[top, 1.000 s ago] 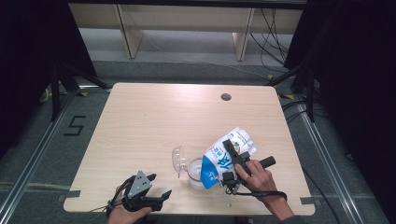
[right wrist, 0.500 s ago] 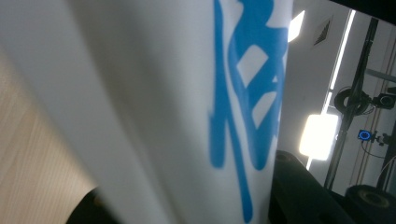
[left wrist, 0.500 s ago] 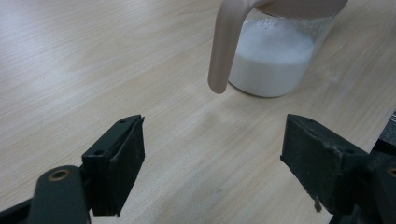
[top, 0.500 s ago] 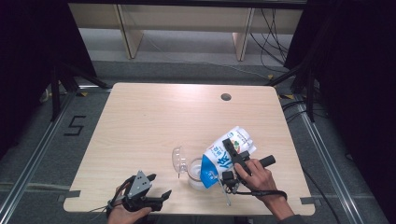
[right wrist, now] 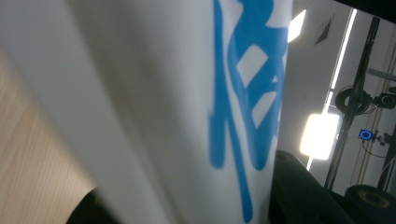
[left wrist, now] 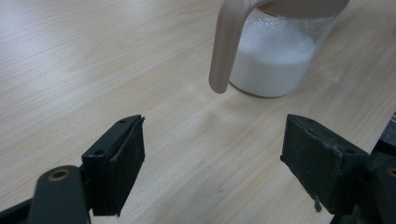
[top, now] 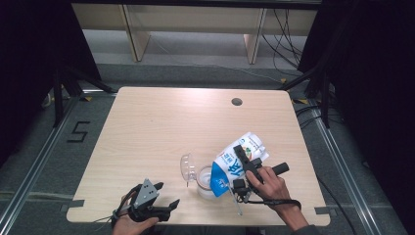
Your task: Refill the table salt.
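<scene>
**Bag tipped over the jar, spare gripper waiting at the near edge**

At the near-left part of the table (top: 147, 122), close to its front edge, the left gripper (top: 164, 196) rests low with its jaws wide apart and nothing between them. Its own view looks across bare wood toward the jar, so it seems parked out of the pour's way yet near enough to steady the jar if that is called for.

Further right, near the middle of the front edge, stands the clear jar (top: 204, 182), upright on the wood and partly filled with white powder (left wrist: 271, 60). Its hinged lid (top: 187, 167) is swung open to the left and stands up beside the mouth, which leaves the opening free from the right. A pale handle (left wrist: 224, 51) hangs down the jar's side.

Right of the jar, the white and blue bag (top: 240, 164) is held tilted, its lower end at the jar's mouth and its upper end raised toward the right edge: a pouring attitude, most likely to feed powder into the jar. The right gripper (top: 241, 169) is clamped on the bag's middle, jaws pressed on either face.
</scene>
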A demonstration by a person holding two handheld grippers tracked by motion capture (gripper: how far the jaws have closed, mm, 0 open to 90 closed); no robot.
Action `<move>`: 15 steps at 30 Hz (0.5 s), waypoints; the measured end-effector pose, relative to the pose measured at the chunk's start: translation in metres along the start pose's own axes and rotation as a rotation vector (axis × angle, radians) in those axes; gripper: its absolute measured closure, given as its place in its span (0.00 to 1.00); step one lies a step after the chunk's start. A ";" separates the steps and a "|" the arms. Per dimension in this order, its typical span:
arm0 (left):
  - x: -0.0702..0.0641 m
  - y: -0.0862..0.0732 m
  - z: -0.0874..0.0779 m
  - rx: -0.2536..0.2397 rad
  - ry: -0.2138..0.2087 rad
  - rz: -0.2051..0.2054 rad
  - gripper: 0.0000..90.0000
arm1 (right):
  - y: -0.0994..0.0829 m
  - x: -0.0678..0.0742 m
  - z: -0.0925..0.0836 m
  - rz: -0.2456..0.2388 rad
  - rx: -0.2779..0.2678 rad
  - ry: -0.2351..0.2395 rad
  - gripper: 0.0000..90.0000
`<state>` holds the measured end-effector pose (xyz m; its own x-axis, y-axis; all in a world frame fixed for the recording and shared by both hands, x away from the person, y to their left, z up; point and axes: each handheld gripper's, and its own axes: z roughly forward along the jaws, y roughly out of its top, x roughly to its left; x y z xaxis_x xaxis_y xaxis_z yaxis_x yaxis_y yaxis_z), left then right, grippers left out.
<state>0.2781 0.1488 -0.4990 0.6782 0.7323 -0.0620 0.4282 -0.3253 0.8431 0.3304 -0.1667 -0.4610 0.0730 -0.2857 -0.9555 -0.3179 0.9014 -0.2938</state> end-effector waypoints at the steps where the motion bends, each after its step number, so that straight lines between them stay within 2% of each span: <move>1: 0.000 0.000 0.000 0.000 0.001 -0.001 0.23 | 0.000 0.000 0.000 0.001 -0.002 -0.001 0.88; 2: 0.000 0.000 0.000 0.001 0.000 -0.001 0.23 | 0.000 0.000 0.000 0.000 -0.003 -0.003 0.88; 3: 0.000 0.000 0.001 0.001 -0.004 0.003 0.23 | 0.000 0.003 -0.001 0.032 0.011 0.009 0.88; 5: 0.000 0.000 0.001 0.001 -0.003 0.007 0.23 | -0.001 0.003 -0.001 0.040 0.012 0.004 0.88; 7: 0.001 0.000 0.000 0.002 -0.001 0.018 0.23 | -0.001 0.002 0.000 0.026 0.005 0.007 0.88; 8: 0.000 0.000 0.000 0.001 0.000 -0.006 0.23 | -0.001 0.002 0.000 0.028 0.006 0.007 0.88; 9: 0.000 0.000 0.000 -0.001 -0.001 -0.002 0.23 | -0.001 0.002 0.000 0.030 0.006 0.007 0.88; 10: 0.000 0.000 0.000 0.000 -0.001 0.004 0.23 | 0.000 0.000 0.000 0.003 -0.005 -0.002 0.88; 12: 0.000 0.000 0.000 0.000 0.000 0.004 0.23 | 0.000 0.001 0.000 0.009 0.000 0.006 0.88; 13: 0.001 0.000 0.000 0.001 -0.002 0.019 0.23 | 0.000 0.001 0.000 0.010 0.000 0.006 0.88; 15: -0.001 0.000 0.000 -0.002 0.000 -0.002 0.23 | 0.000 0.000 0.000 0.001 -0.005 -0.005 0.88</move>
<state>0.2779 0.1483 -0.4991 0.6769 0.7333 -0.0639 0.4289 -0.3224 0.8438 0.3305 -0.1670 -0.4607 0.0771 -0.2829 -0.9560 -0.3228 0.9002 -0.2924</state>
